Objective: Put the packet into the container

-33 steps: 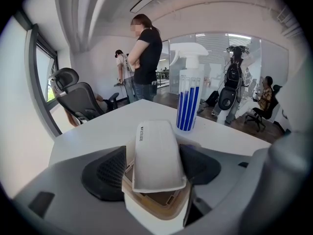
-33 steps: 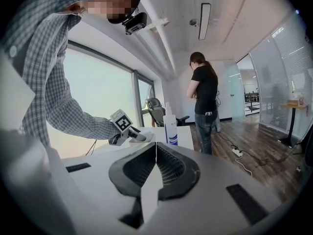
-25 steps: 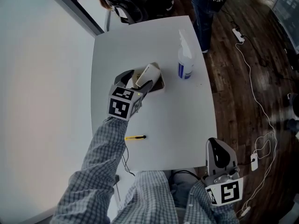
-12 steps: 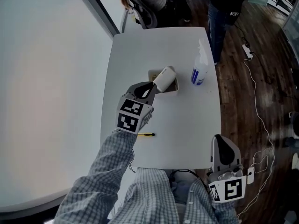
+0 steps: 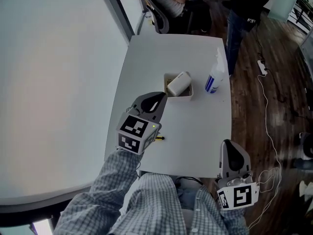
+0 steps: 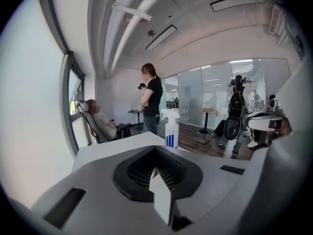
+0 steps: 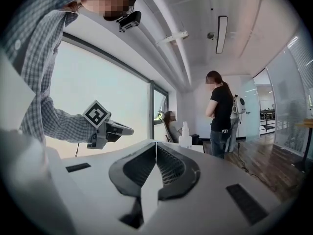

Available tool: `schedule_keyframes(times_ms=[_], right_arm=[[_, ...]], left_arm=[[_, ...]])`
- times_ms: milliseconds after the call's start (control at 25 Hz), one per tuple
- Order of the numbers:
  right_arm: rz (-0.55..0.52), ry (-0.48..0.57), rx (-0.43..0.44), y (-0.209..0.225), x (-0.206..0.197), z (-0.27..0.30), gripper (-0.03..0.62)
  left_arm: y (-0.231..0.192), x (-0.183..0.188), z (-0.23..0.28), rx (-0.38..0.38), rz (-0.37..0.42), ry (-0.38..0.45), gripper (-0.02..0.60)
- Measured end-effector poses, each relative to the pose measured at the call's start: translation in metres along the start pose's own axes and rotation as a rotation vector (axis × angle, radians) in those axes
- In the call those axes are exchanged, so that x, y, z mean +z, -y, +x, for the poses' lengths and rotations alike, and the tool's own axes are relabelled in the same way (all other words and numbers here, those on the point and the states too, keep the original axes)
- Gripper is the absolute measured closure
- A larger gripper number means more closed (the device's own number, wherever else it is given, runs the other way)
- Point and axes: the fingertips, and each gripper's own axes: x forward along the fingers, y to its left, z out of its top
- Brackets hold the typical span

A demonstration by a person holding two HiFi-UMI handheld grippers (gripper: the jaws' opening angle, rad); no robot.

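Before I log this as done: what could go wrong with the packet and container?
1. The packet pokes above the container's rim, not fully down; a nudge might tip it out.
2. The spray bottle stands close beside the container; a careless move by the shut, empty left gripper could topple it.

Not a word or number can be read anywhere in here. The cube on the left gripper and the cube on the right gripper carry black-and-white square markers. These are patterns only, with no letters or digits. The spray bottle on the counter has a label with blue stripes, and its print is too small to make out. The standing person has a small white mark on a dark shirt, also too small to read.
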Motion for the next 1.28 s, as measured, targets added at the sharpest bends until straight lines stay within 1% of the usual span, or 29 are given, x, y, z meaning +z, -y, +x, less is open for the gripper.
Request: schedule_keyframes(times_ms=[200, 360, 480, 560, 720, 880, 1000, 1160, 1280], right_arm=[[-0.027, 0.017, 0.028, -0.003, 0.005, 0.003, 0.579], [-0.039, 0.031, 0.051, -0.007, 0.011, 0.006, 0.579], [-0.045, 0.046, 0.067, -0.012, 0.017, 0.008, 0.579], [-0.062, 0.045, 0.082, -0.013, 0.016, 0.008, 0.579], [-0.075, 0.054, 0.095, -0.013, 0.018, 0.010, 0.579], [-0.085, 0.067, 0.099, -0.012, 0.023, 0.010, 0.579], [-0.085, 0.092, 0.115, -0.016, 0.030, 0.011, 0.579], [-0.111, 0.114, 0.134, -0.019, 0.041, 0.011, 0.579], [-0.114, 0.115, 0.138, -0.019, 0.041, 0.011, 0.579]], left_arm=[[0.009, 0.013, -0.024, 0.023, 0.003, 0.042, 0.574], [0.020, 0.014, -0.044, 0.033, 0.038, 0.044, 0.575], [0.028, 0.014, -0.060, 0.039, 0.049, 0.053, 0.574], [0.031, 0.012, -0.068, 0.055, 0.054, 0.058, 0.574], [0.032, 0.011, -0.087, 0.109, 0.055, 0.079, 0.575], [0.040, 0.016, -0.098, 0.115, 0.053, 0.101, 0.575], [0.043, 0.019, -0.104, 0.110, 0.020, 0.123, 0.575], [0.044, 0.024, -0.111, 0.129, -0.037, 0.162, 0.575], [0.043, 0.021, -0.113, 0.139, -0.039, 0.172, 0.574]])
